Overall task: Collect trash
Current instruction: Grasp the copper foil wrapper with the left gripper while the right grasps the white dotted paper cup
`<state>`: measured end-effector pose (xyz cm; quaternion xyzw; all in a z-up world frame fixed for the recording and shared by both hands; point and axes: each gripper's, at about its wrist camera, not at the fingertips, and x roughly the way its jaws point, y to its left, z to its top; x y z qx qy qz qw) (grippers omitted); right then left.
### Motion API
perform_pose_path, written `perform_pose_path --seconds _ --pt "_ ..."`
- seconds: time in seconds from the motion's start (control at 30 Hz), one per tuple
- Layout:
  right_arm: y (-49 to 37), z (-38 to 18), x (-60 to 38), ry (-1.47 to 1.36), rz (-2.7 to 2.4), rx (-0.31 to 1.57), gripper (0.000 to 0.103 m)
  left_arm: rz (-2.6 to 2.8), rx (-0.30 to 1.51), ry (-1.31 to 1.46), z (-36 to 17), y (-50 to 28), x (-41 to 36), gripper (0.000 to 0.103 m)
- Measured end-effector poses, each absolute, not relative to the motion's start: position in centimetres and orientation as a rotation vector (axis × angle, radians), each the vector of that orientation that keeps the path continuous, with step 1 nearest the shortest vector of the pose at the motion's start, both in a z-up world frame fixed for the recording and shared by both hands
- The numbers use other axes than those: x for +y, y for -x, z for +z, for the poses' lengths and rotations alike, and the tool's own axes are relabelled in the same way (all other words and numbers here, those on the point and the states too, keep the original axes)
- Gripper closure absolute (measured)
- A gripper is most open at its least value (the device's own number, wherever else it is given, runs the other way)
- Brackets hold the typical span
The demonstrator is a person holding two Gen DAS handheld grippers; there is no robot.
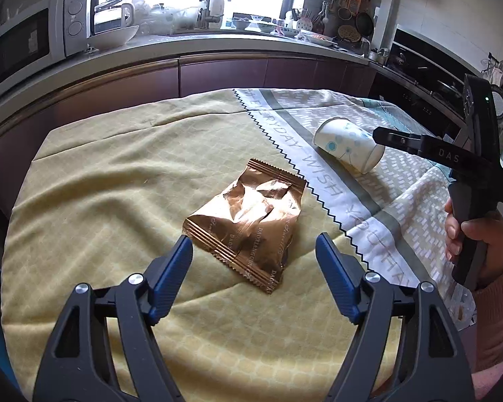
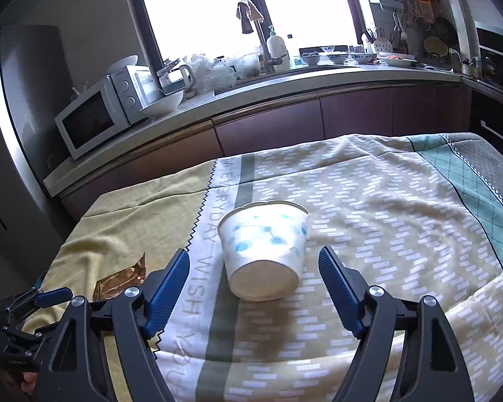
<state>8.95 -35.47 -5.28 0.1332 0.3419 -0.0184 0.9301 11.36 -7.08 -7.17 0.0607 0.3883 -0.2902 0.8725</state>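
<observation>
- The left gripper (image 1: pixel 254 246), black-armed tongs with blue ribbed pads, is nearest its own camera: its jaws stand wide apart and hold nothing, with the near end of the wrapper lying just ahead of the gap and below it.
- The crumpled copper-brown foil snack wrapper (image 1: pixel 248 221) lies flat on the yellow part of the patterned tablecloth (image 1: pixel 100 174), toward the cloth's left side and just left of the zigzag seam, well in from the far edge.
- Risk here, as I judge it: the foil is thin, flat and slippery, so pads closing on it may skate over the top or pinch a fold of cloth with it and drag the cloth.
- The white paper cup with blue dots (image 2: pixel 263 251) lies on its side on the grey-and-white striped part of the cloth, right of the seam, base toward the right wrist camera and mouth toward the far edge.
- The right gripper (image 2: pixel 254 264), the same kind of tongs, is also spread wide and empty; the cup's base sits between the two pad tips and slightly beyond them, with clear gaps either side.
- Risk here: the cup is light and round, so a nudge from one pad first could roll it along the cloth, and a hard squeeze could crush the wall.
- A hand (image 1: pixel 476 234) in a pink sleeve holds the right tool's handle at the cloth's right edge; both tools work close together, so they could knock each other.
</observation>
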Motion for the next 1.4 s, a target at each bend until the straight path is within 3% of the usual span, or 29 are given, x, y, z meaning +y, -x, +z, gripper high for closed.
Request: perform_pose_path --seconds 0.33,0.57,1.2,1.4 --pt "-11.1 -7.0 -35.4 -0.274 -0.008 0.775 0.021 -0.577 0.825 -0.202 -8.1 -12.9 -9.3 0.029" --pt "-11.2 -7.2 -35.8 -0.312 0.011 0.786 0.042 -0.578 0.861 -0.207 -8.9 -13.9 -9.4 0.038" --pt "-9.9 -6.7 -36.3 -0.396 0.077 0.742 0.044 -0.592 0.873 -0.200 -9.1 -13.2 -9.2 0.070" --pt "-9.3 -5.8 -35.4 -0.414 0.127 0.714 0.044 -0.575 0.861 -0.173 -8.5 -12.7 -8.0 0.072"
